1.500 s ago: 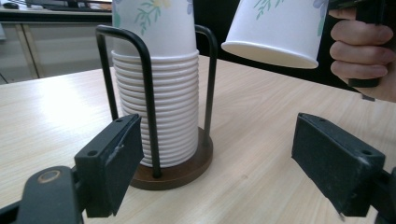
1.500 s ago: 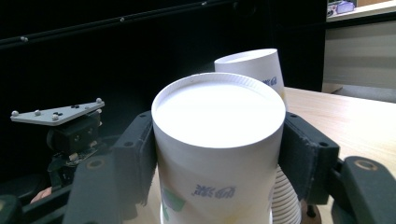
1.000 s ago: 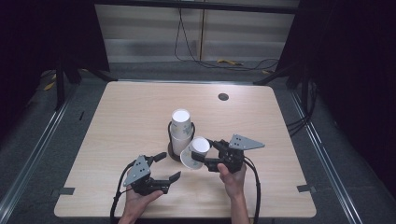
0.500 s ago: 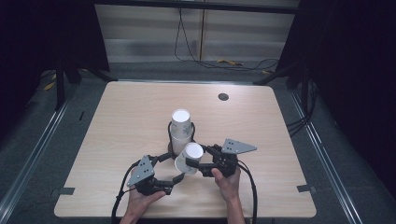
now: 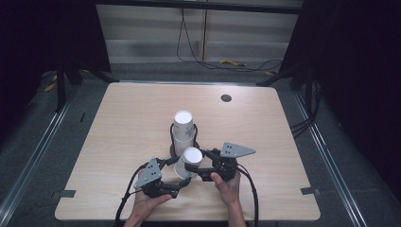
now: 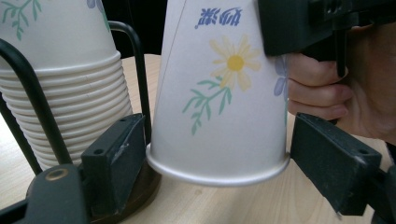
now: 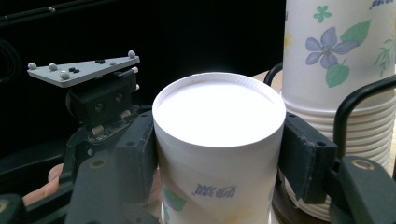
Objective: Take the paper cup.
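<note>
My right tool (image 5: 193,166) is clamped on the cup (image 5: 188,161), now moved from the stack (image 5: 184,127) toward my left tool (image 5: 174,183). Its jaws stand apart around the rim, ready to take over.

An upside-down white paper cup with flower print (image 5: 188,161) is held upright just beside a racked stack of matching flowered paper cups (image 5: 184,130).

You get one high view looking down the table (image 5: 118,118); both gripper views sit close on the upturned cup (image 5: 189,161), facing each other.
</note>
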Available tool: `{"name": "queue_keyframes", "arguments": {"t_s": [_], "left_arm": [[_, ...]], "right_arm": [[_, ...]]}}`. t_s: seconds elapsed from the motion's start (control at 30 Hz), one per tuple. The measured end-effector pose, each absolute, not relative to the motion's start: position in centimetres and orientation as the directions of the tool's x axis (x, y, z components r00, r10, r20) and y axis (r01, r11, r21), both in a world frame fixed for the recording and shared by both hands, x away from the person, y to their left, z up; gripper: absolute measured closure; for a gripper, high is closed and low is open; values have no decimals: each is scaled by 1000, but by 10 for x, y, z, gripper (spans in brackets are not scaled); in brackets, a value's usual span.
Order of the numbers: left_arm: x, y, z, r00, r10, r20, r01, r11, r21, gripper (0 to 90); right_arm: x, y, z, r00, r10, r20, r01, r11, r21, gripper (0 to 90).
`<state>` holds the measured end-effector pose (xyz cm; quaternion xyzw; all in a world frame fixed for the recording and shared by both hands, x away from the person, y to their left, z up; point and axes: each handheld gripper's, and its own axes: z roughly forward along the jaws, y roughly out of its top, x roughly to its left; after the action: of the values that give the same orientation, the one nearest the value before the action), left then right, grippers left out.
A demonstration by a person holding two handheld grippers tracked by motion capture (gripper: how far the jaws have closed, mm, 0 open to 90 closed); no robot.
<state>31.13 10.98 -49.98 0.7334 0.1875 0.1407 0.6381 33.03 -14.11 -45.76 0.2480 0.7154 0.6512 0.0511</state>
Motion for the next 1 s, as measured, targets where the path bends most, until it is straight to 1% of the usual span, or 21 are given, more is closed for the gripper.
{"name": "queue_keyframes", "arguments": {"t_s": [0.07,0.13,0.77,1.0], "left_arm": [[311,109,-499,892,450,-36,95,-110,989,188],[311,109,-499,895,444,-31,92,-116,989,212],[312,103,-503,896,440,-57,120,-118,986,205],[311,103,-503,897,436,-68,136,-126,983,244]], "right_arm": [[330,-140,-458,-874,416,253,291,30,956,355],[330,-139,-460,-875,413,252,293,38,955,355],[330,-135,-462,-886,382,264,302,41,953,350],[330,-135,-463,-886,384,260,301,49,952,338]]}}
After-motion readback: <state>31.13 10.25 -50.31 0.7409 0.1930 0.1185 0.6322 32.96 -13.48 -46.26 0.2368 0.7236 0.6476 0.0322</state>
